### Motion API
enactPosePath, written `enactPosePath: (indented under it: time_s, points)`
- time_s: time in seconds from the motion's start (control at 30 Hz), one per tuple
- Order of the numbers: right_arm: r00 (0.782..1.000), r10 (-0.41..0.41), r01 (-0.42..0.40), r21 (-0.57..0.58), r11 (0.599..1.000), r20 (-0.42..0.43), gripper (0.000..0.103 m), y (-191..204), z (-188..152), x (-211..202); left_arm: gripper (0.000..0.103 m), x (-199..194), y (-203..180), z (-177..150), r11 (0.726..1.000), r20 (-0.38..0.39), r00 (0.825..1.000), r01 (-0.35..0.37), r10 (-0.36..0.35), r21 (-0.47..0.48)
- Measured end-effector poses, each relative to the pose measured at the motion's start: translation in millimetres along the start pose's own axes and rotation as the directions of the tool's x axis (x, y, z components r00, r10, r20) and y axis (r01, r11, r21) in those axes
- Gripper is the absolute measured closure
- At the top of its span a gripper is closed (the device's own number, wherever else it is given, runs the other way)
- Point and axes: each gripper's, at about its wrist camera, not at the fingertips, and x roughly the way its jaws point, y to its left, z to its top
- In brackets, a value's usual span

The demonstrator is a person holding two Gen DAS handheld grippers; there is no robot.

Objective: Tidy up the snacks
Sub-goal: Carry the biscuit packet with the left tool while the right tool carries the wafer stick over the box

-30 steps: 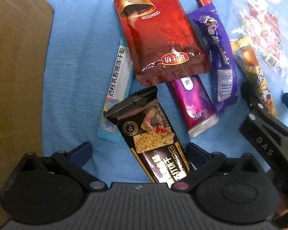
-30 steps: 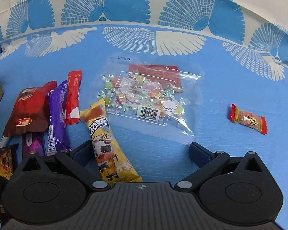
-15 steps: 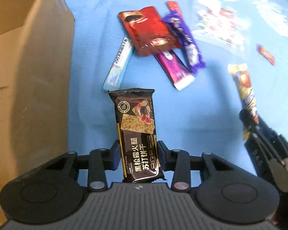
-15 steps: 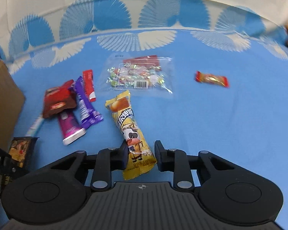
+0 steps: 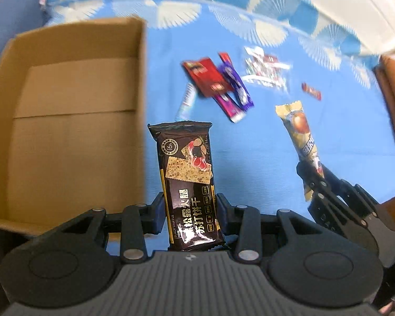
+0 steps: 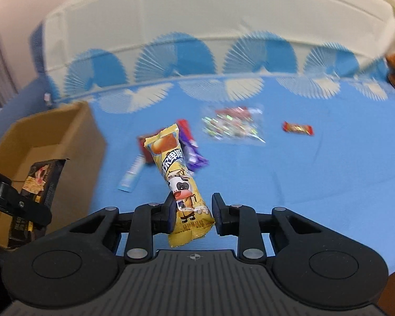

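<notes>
Dark cracker pack (image 5: 188, 184) is clamped by its lower end btwn the left gripper (image 5: 189, 214) fingers, standing up lengthwise, lifted off the cloth right beside the cardboard box (image 5: 65, 121), near its right wall. Yellow cow-print snack stick (image 6: 180, 179) is pinched at its bottom end in the right gripper (image 6: 191, 212), pads pressed on both sides, top end leaning up-left, also off the surface. Both grippers are held up w/ the left one nearer the box and the right one beside it; each shows in the other's view. Rest of the snacks lie on the blue cloth (image 6: 316, 179): red pouch (image 5: 205, 76), purple bar (image 5: 235, 84) touching it, magenta bar (image 5: 227, 105), pale blue stick (image 5: 185, 101), clear candy bag (image 6: 233, 126), and a small red candy (image 6: 297, 128) off by itself to the right. Cloth has a white-and-blue fan border; cream edge behind it. Box is open, inside looks bare cardboard.
</notes>
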Motion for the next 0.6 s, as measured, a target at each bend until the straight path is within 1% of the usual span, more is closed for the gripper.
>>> enactPosePath:
  time_s: [0.1,0.2,0.3,0.43,0.53,0.6]
  points:
    - [0.998,0.050,-0.049,-0.028,0.998,0.032,0.074,28.7,3.4,-26.2,0.060,-34.2,26.2,-17.6,0.999,0.056,0.998,-0.026,0.028,-0.020]
    - [0.993,0.106,-0.103,-0.055,0.993,0.049,0.074,60.1,2.2,-50.9,0.060,-59.0,54.3,-35.1,0.998,0.090,0.995,-0.047,0.051,-0.048]
    - [0.987,0.155,-0.151,-0.083,0.985,0.049,0.074,87.9,-2.9,-71.7,0.060,-79.5,83.8,-54.6,0.995,0.108,0.992,-0.050,0.060,-0.087]
    - [0.977,0.209,-0.205,-0.107,0.973,0.027,0.074,123.4,-17.0,-95.5,0.060,-106.1,120.9,-83.3,0.990,0.137,0.988,-0.053,0.071,-0.133]
    - [0.975,0.222,-0.218,-0.132,0.967,0.014,0.074,145.9,-28.7,-109.5,0.060,-118.4,142.8,-102.4,0.986,0.152,0.986,-0.048,0.072,-0.158]
    - [0.977,0.213,-0.208,-0.149,0.967,0.015,0.074,158.5,-35.0,-117.3,0.060,-124.2,155.0,-113.7,0.985,0.161,0.984,-0.051,0.078,-0.168]
